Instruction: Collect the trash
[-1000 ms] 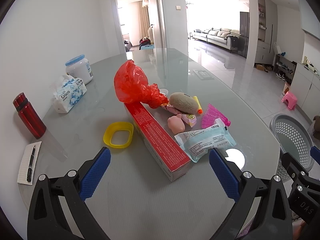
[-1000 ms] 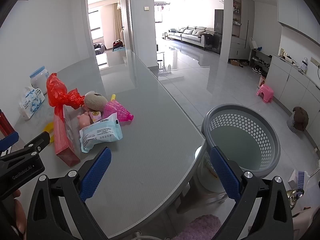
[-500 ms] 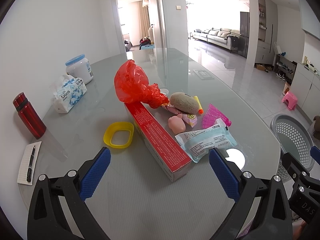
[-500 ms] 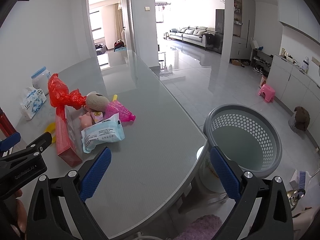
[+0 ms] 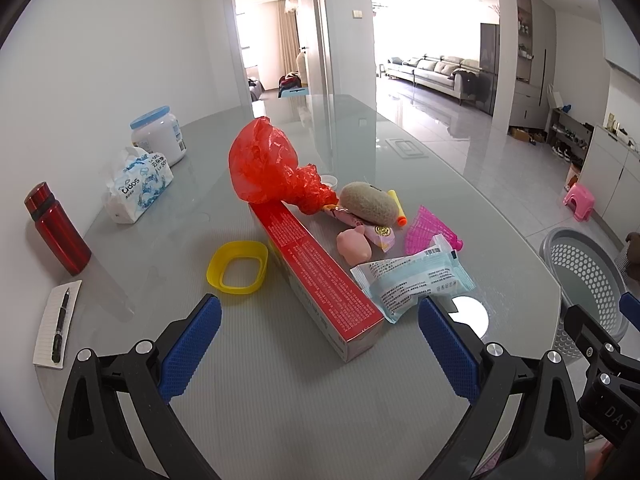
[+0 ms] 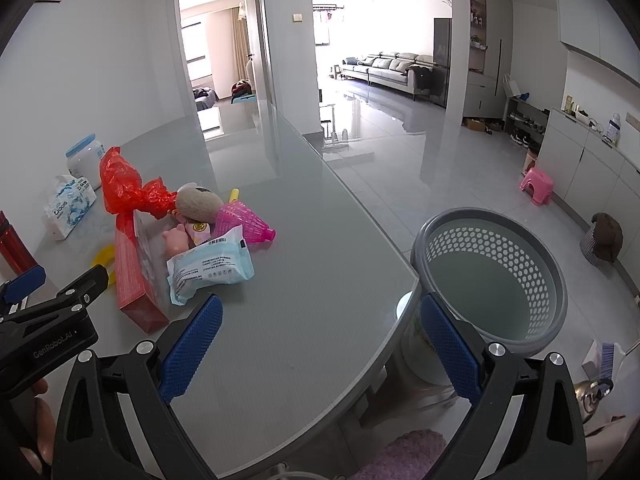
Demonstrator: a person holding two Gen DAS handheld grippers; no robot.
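Both claws are held wide apart and empty above the table (image 5: pixel 280 420), presumably so a piece can be straddled; the left claw (image 5: pixel 320 344) is aimed at the trash pile just ahead, the right claw (image 6: pixel 318 344) at bare table beside the basket (image 6: pixel 556 280). The red box (image 5: pixel 320 280) lies flat directly ahead of the left claw; its long axis runs away from the claw, near end between the fingers' line, far end under the red bag (image 5: pixel 264 168); the wipes pack (image 5: pixel 416 282) is touching its right side.
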